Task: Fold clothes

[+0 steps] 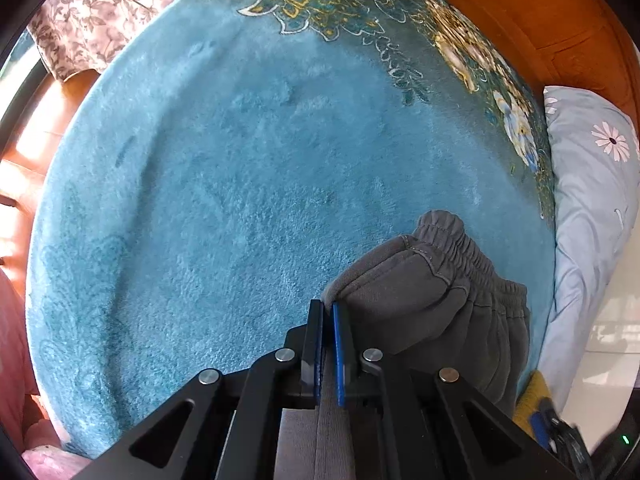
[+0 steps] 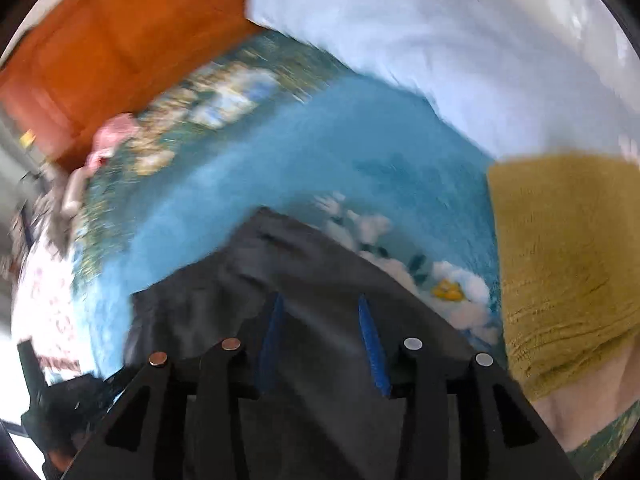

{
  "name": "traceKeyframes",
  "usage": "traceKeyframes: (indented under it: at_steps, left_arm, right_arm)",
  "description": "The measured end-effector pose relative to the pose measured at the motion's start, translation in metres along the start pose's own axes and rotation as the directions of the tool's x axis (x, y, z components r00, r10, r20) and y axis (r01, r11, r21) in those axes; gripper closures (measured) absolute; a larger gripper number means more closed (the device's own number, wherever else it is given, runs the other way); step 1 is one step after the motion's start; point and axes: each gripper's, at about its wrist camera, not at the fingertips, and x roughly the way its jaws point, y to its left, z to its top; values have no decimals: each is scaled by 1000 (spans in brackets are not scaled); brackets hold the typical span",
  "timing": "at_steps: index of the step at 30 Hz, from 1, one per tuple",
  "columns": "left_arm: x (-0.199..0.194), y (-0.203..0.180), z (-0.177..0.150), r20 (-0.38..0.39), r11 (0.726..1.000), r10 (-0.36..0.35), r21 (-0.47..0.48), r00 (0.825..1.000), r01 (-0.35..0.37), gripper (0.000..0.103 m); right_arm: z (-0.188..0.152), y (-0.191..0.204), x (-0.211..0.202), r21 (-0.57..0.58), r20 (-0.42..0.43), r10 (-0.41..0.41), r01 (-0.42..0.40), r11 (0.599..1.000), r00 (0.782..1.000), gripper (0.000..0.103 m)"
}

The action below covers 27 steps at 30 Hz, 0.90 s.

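Observation:
Dark grey sweatpants point(image 1: 432, 292) with an elastic waistband lie bunched on a blue plush blanket point(image 1: 240, 184). My left gripper point(image 1: 329, 312) is shut on a fold of the grey fabric, which runs back between its blue pads. In the blurred right wrist view the grey pants point(image 2: 280, 264) spread under and ahead of my right gripper point(image 2: 320, 304). Its blue-padded fingers stand apart, open, with the cloth lying below them; nothing is pinched.
A mustard-yellow folded garment point(image 2: 568, 264) lies to the right of the pants. A pale blue flowered pillow point(image 1: 592, 184) sits at the blanket's right edge. An orange wooden headboard point(image 1: 540, 12) is behind. A floral pink cloth point(image 1: 92, 12) lies far left.

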Motion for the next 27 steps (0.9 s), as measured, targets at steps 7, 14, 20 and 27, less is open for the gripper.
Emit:
traceKeyframes:
  at_steps: [7,14,20,27]
  left_arm:
    - [6,0,0,-14,1000,10,-2,1000,-10,96]
    - [5,0,2,-32,1000,-14,-2,999,14,96]
    - [-5,0,0,-39,999,-47,6,998,48,96]
    - [-21,2,-5,-38,998,-63,16,997,64,94]
  right_arm:
    - [-4,-26,57,100,-127,-120,134,986,985,62]
    - [-34,-13,-51,53,137,-38,31,998,990,54]
    - [-138,-52,-122,78,117,-117,109,991,986,44]
    - [-287,-162,-197,368,9,-239,219,904,971,44]
